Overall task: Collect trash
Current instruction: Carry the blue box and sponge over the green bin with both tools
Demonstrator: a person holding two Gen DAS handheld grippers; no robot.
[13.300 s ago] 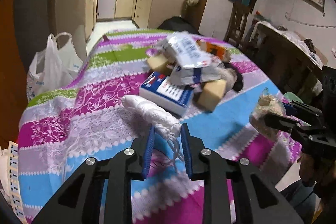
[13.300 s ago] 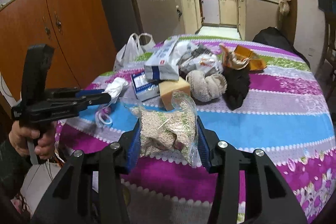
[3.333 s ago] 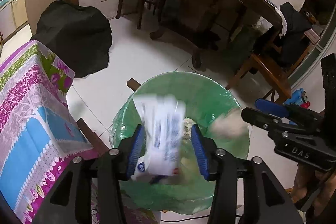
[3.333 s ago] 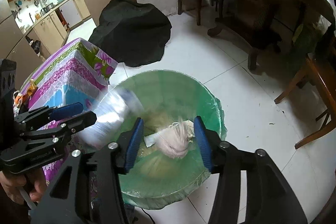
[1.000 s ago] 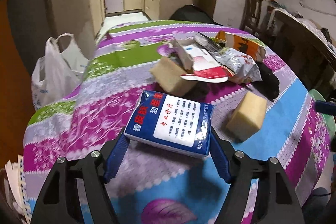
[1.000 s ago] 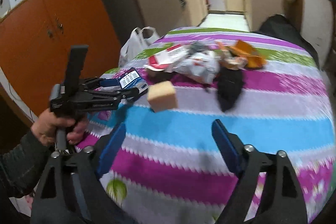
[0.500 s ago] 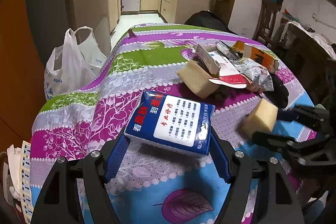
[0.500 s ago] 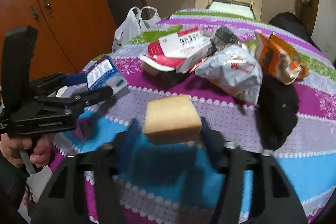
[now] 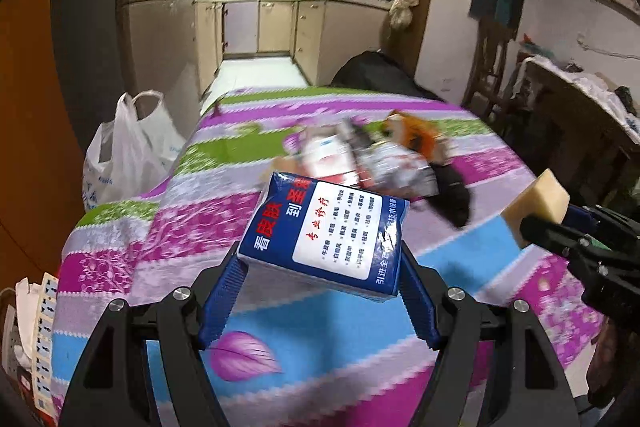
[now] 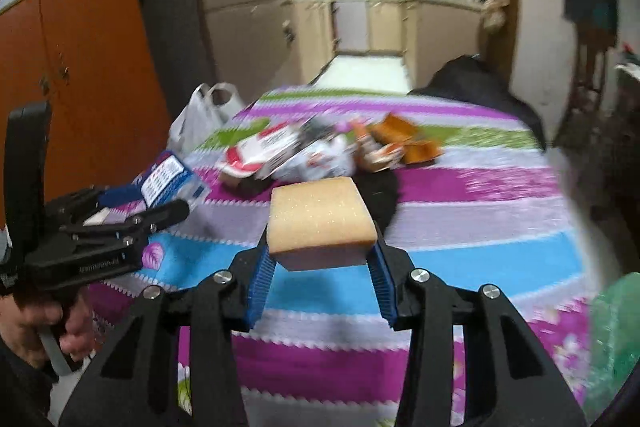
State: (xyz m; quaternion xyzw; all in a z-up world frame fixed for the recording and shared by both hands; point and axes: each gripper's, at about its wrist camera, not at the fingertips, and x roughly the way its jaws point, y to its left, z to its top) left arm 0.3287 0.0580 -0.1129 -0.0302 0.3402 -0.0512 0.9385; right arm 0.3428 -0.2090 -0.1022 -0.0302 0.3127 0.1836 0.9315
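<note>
Left wrist: hand-held gripper (image 9: 320, 291) clamps glossy blue packet (image 9: 326, 237) | right hand-held gripper (image 10: 320, 281) clamps porous sponge block (image 10: 320, 223)

Left claw (image 9: 320, 291) and right claw (image 10: 320, 267) (both clamped, raised)

Blue packet (image 9: 326, 235) tilted, lifted off table — tan sponge block (image 10: 320, 223) likewise; wrappers pile (image 10: 316, 151) behind.

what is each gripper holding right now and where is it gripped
The left gripper clamps the blue packet by its two side edges. The right gripper pinches the yellow sponge across its sides.
</note>
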